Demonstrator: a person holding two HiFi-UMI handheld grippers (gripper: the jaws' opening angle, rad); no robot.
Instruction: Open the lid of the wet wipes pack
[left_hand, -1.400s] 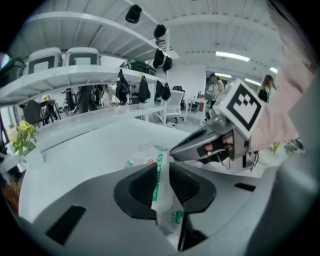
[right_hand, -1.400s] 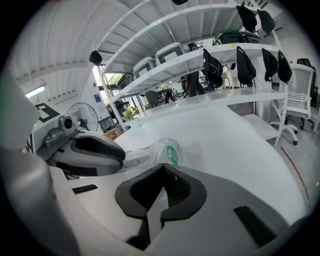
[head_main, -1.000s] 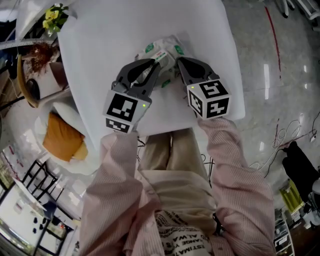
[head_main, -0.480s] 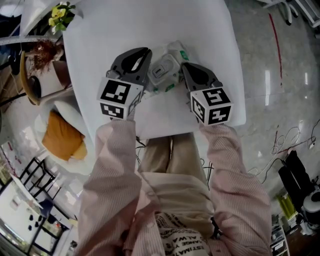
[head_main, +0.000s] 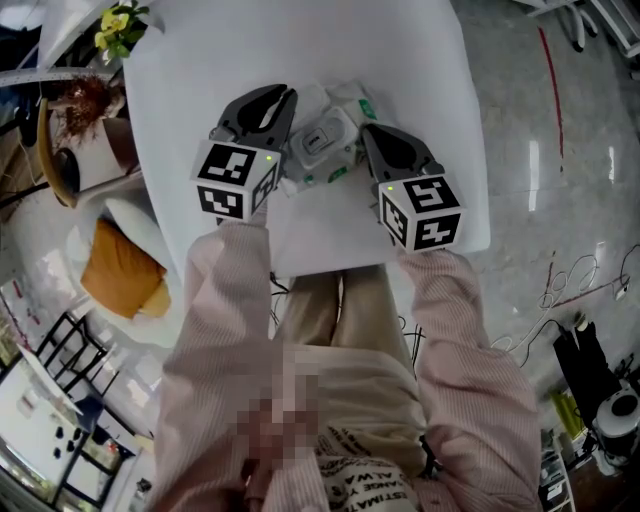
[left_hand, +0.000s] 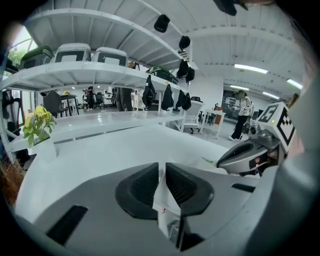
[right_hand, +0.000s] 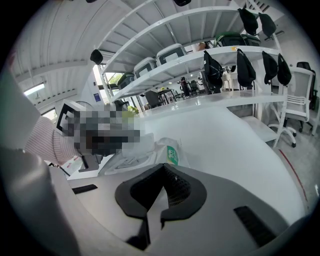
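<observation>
The white desk (head_main: 300, 40) fills the upper part of the head view, and the person's pink striped sleeves (head_main: 235, 300) reach up to it from below. Both tongs rest on it near its front edge, one at either end of the wet wipes pack (head_main: 343, 112), which lies between them.

The left tongs (head_main: 289, 97) point at the pack's left end. Their jaws are easing apart, yet a thin white fold of film (left_hand: 162, 195) stands pinched in the narrow slot between the pads; it looks like the pack's wrapper. The right tongs (head_main: 366, 131) are clenched, with their tips meeting right at the pack's right end. Whether they nip any wrapper there cannot be told.

The pack is white with green print. Its pale grey lid (head_main: 320, 140) sits on the top face, midway between the two tongs; whether it is raised is not clear.
</observation>
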